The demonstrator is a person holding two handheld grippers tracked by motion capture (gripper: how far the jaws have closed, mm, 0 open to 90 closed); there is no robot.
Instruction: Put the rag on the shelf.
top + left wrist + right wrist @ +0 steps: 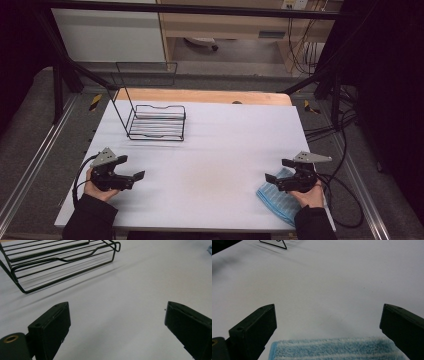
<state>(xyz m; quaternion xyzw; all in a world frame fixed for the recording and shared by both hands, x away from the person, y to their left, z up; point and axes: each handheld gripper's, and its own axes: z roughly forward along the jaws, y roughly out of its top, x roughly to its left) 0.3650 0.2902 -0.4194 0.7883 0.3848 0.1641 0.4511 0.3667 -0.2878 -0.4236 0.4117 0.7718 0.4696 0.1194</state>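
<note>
Towel (280,200), blue with pale stripes, is folded flat at the worktop's (220,150) near right corner, partly under the right gripper (274,177); that gripper hovers just over its edge with jaws spread wide, nothing pinched, and its own view shows the towel (337,350) low between them; left gripper (136,175) sits by the near left edge, jaws released too, gripping nothing; black wire rack (157,122) stands toward the far left, well apart.
</note>
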